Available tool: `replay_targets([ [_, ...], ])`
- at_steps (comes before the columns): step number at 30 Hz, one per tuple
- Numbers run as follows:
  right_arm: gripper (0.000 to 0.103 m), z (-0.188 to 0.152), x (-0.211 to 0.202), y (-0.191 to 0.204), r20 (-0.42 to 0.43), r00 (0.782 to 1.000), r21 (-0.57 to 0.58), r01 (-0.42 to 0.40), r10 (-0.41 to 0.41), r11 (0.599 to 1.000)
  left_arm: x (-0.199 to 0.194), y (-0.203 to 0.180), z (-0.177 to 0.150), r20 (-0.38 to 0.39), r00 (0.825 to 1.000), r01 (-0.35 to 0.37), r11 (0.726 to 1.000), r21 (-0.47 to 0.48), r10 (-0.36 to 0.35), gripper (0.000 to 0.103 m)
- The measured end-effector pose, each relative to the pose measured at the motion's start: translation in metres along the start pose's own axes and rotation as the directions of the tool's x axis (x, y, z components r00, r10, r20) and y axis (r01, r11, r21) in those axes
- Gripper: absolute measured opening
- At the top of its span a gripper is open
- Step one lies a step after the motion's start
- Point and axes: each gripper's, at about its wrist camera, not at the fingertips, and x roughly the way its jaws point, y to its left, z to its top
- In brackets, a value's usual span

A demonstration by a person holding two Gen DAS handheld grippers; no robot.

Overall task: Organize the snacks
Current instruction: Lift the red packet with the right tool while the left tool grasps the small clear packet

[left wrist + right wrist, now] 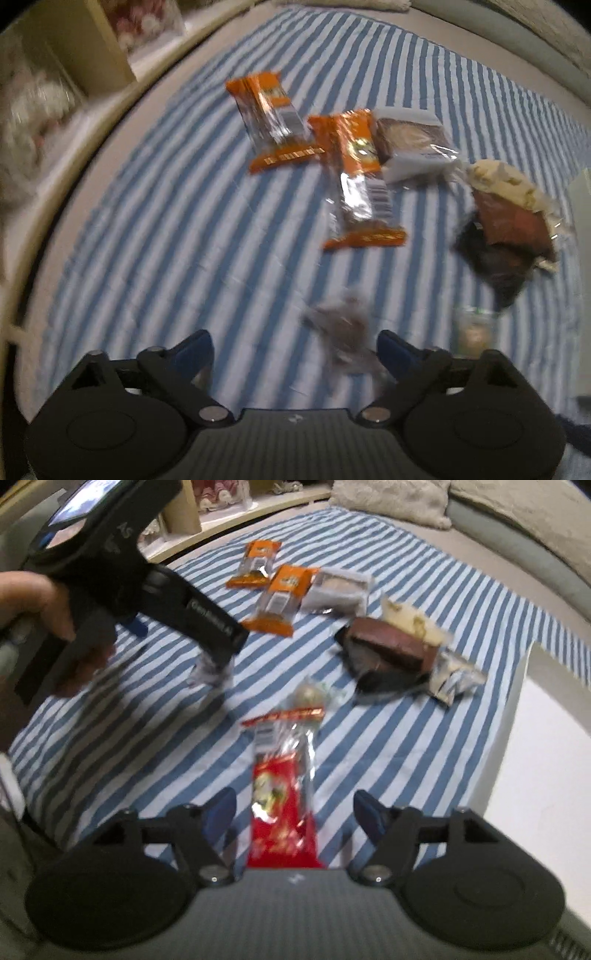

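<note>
Snacks lie on a blue-and-white striped cloth. Two orange packets, a white wrapped cake and a heap of brown and cream packs show in the left wrist view. My left gripper is open, with a blurred silvery wrapper lying just ahead between its fingers. My right gripper is open above a red packet that lies between its fingers. Ahead of it lies a small clear pack with a round sweet. The left gripper's body shows at the left, over the silvery wrapper.
A low shelf with boxes runs along the left. A fluffy pillow and a grey cushion edge lie at the far side. A white surface borders the cloth on the right.
</note>
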Motion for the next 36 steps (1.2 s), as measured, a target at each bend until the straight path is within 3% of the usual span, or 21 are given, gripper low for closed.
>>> replay_targets([
  [3,0.075,0.008,0.005,-0.002,-0.013,1.000,0.013,-0.007,0.007,1.000,-0.004,-0.003,0.002,-0.006,0.998,0.066,0.997,-0.044,-0.067,0.071],
  [6,0.075,0.012,0.009,-0.002,-0.019,1.000,0.005,-0.004,0.004,1.000,-0.006,-0.005,0.003,0.005,0.996,0.087,0.994,-0.071,-0.086,0.062],
  [12,0.073,0.015,0.022,-0.002,-0.052,0.998,-0.002,-0.033,0.033,0.999,0.001,-0.007,0.007,0.021,0.996,0.085,0.990,-0.109,-0.083,0.054],
  [16,0.063,0.015,0.033,0.002,-0.083,0.997,-0.041,-0.011,0.008,0.999,0.005,-0.012,0.009,0.028,0.996,0.086,0.992,-0.097,-0.083,0.048],
  [18,0.056,0.013,0.033,0.002,-0.092,0.996,-0.033,-0.022,0.019,0.999,0.007,-0.014,0.010,0.029,0.997,0.070,0.994,-0.082,-0.068,0.038],
  [20,0.048,0.015,0.033,0.000,-0.094,0.995,-0.027,-0.043,0.040,0.999,0.008,-0.013,0.011,0.026,0.997,0.068,0.994,-0.082,-0.066,0.038],
  [27,0.043,0.016,0.023,-0.005,-0.078,0.996,-0.009,-0.054,0.053,0.998,-0.003,-0.008,0.008,0.050,0.995,0.092,0.993,-0.067,-0.089,0.036],
  [36,0.042,0.023,-0.016,-0.023,0.055,0.998,0.089,-0.030,0.025,0.996,-0.043,-0.004,-0.007,0.130,0.980,0.157,0.987,-0.039,-0.150,0.036],
])
